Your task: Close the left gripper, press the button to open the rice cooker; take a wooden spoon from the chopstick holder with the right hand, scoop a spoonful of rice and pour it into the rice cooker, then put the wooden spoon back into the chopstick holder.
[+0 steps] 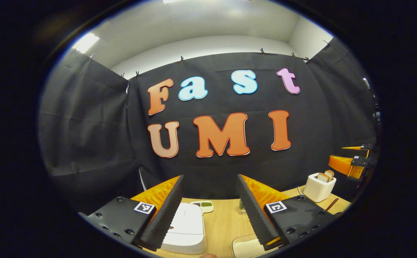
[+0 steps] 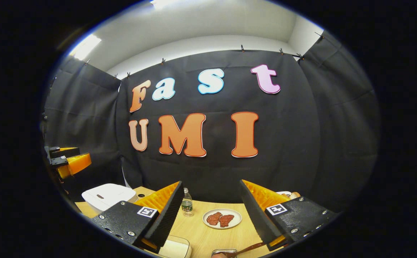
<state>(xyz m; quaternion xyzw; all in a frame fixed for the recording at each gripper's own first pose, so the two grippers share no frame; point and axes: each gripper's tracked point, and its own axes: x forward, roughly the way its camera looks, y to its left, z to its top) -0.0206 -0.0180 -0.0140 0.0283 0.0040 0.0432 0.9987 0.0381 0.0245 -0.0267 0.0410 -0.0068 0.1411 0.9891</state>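
Note:
My left gripper (image 1: 210, 178) is open and holds nothing, raised above the wooden table. The white rice cooker (image 1: 186, 225) sits below and between its fingers with the lid down. The same rice cooker (image 2: 108, 195) shows at the left of the right gripper view. My right gripper (image 2: 211, 182) is also open and holds nothing, up over the table. A brown wooden spoon handle (image 1: 332, 205) leans by a white toaster (image 1: 319, 187) with bread in it. In the right gripper view a brown handle (image 2: 248, 248) lies at the bottom edge beside a metal container (image 2: 224, 252).
A small tray of green bits (image 1: 203, 205) and a bottle (image 1: 241, 206) stand behind the cooker. A plate of red meat (image 2: 222, 218) and the bottle (image 2: 186, 204) sit mid-table. A white box (image 2: 174, 249) lies near the front edge. The left gripper (image 2: 70, 157) hovers far left.

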